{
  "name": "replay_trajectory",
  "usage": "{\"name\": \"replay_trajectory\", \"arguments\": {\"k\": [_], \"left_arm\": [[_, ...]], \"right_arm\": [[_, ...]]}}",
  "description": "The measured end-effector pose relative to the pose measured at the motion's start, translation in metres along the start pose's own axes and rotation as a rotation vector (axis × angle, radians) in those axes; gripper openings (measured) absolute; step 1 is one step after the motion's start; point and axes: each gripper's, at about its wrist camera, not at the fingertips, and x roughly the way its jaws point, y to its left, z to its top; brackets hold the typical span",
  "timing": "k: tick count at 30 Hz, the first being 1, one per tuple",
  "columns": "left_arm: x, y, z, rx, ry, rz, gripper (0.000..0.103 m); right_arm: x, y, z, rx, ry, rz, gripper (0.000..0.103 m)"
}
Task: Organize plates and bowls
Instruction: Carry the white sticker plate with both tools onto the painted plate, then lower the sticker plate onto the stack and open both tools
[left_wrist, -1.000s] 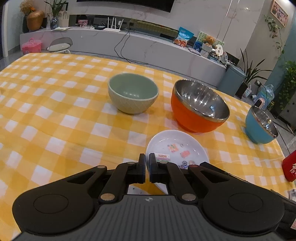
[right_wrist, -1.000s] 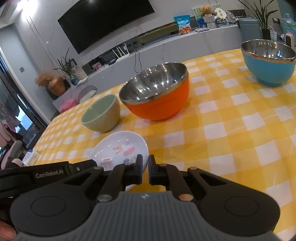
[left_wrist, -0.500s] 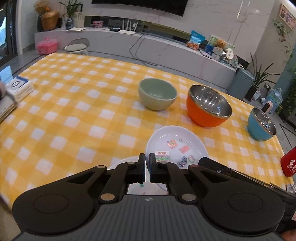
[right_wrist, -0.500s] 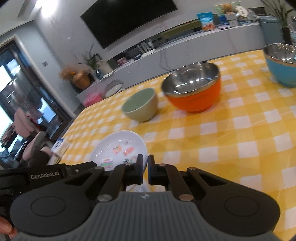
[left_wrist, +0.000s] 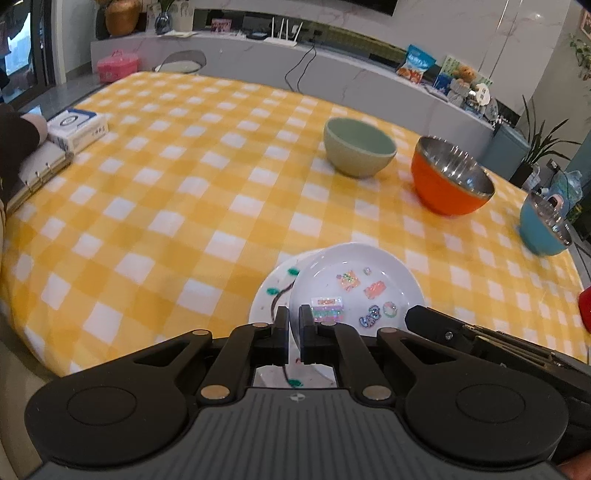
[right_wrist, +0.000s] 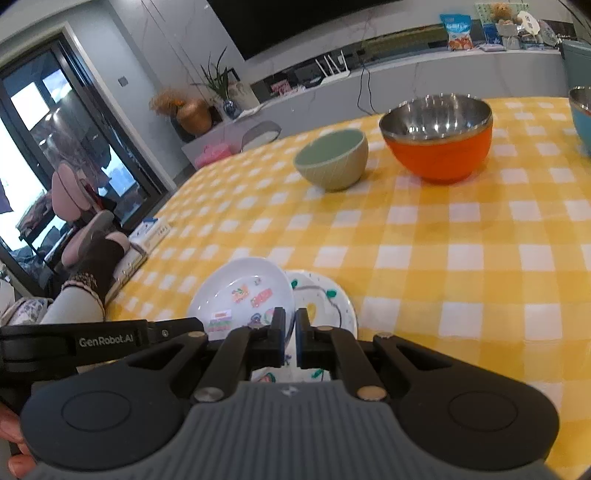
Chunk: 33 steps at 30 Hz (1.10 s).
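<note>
Holding the sticker plate (left_wrist: 354, 284) with both closed fingers (left_wrist: 282, 325), lower it level onto the painted plate (left_wrist: 273, 295).

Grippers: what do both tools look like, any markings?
Both alike: left tool and right tool have black paired fingers, brass-coloured pivot pins, round black side discs and a ribbed grey body with a small logo. White "GenRobot.AI" lettering shows on the left tool in the right wrist view.

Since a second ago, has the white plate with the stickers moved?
Yes. The sticker plate has come away from the orange bowl, toward the near edge of the table, and now overlaps a painted plate.
</note>
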Motion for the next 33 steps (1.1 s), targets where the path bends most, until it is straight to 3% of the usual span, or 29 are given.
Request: {"name": "replay_trajectory", "arguments": {"k": [13, 23, 30, 33], "left_arm": [[0.012, -0.002, -0.008, 0.010, 0.057, -0.019, 0.006], [0.014, -0.009, -0.009, 0.052, 0.052, 0.004, 0.010], [0.010, -0.009, -0.009, 0.059, 0.037, 0.001, 0.041], [0.007, -0.008, -0.008, 0.052, 0.024, 0.006, 0.044]], "right_arm": [[0.006, -0.005, -0.004, 0.006, 0.058, -0.049, 0.002], [0.009, 0.000, -0.006, -0.051, 0.069, -0.088, 0.003], [0.005, 0.002, -0.005, -0.077, 0.051, -0.087, 0.009], [0.002, 0.004, -0.004, -0.084, 0.036, -0.083, 0.024]]}}
